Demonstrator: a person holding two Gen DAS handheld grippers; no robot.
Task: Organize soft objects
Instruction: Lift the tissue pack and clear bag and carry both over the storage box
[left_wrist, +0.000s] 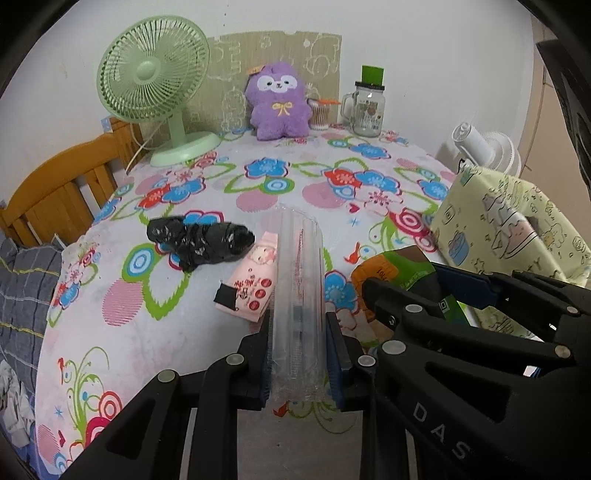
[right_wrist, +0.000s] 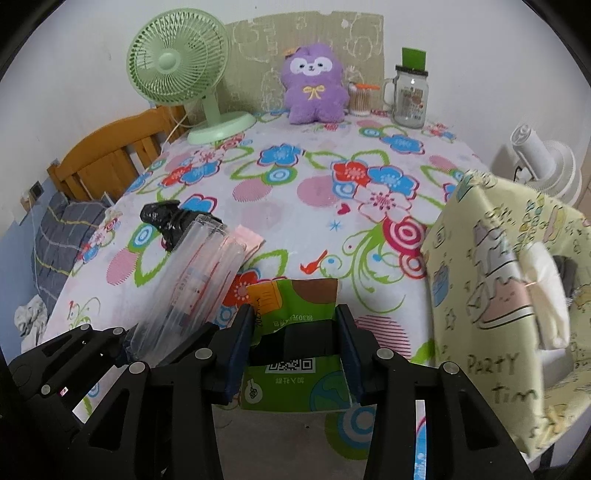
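My left gripper (left_wrist: 298, 360) is shut on a clear plastic packet (left_wrist: 300, 295), held just above the floral table; it also shows in the right wrist view (right_wrist: 192, 291). My right gripper (right_wrist: 293, 354) is shut on a green tissue pack (right_wrist: 295, 325), seen from the left wrist view too (left_wrist: 391, 273). A pink tissue pack (left_wrist: 251, 280) and a black plastic bundle (left_wrist: 199, 240) lie on the table left of the packet. A yellow cartoon-print bag (right_wrist: 498, 295) stands at the right with a white soft item (right_wrist: 543, 295) in its opening.
A purple plush toy (right_wrist: 314, 85), green desk fan (right_wrist: 177, 66), glass mug jar (right_wrist: 408, 99) and cotton swab jar (right_wrist: 360, 98) stand along the far edge. A wooden bed frame (right_wrist: 107, 158) and grey pillow (right_wrist: 59, 243) are left; a white fan (right_wrist: 546, 162) is right.
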